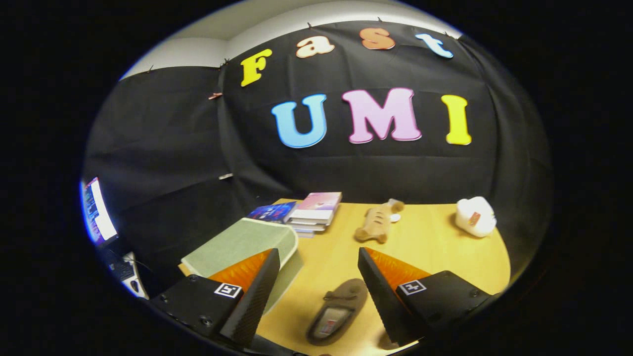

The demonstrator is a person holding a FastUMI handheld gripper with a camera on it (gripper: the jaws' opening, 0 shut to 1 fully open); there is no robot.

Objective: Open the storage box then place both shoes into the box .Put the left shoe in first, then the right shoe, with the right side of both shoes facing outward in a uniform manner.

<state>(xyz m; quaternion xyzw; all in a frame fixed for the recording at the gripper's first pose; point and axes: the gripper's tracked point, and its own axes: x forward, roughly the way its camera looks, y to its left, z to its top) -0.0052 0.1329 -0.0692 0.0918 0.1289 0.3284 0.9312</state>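
My gripper (pixel 316 291) hangs above the wooden table (pixel 445 257) with its fingers spread wide and nothing between the pads. Low in the frame, in the gap between the fingers, a brown shoe (pixel 336 311) lies on the table, insole up. Its long axis runs on a slant from lower left to upper right; the strapped end, which I take for the toe, points up and right toward my right finger. I cannot tell from here whether it is the left or the right shoe.

The pale green storage box (pixel 247 244) sits at centre left, just beyond my left finger, and its lid looks shut. So I judge the opening step is not yet done. Next I need to swing left to the lid's edge and lift it.

Farther back are a stack of books (pixel 316 212), a plush toy (pixel 376 222) and a white object (pixel 474 216).
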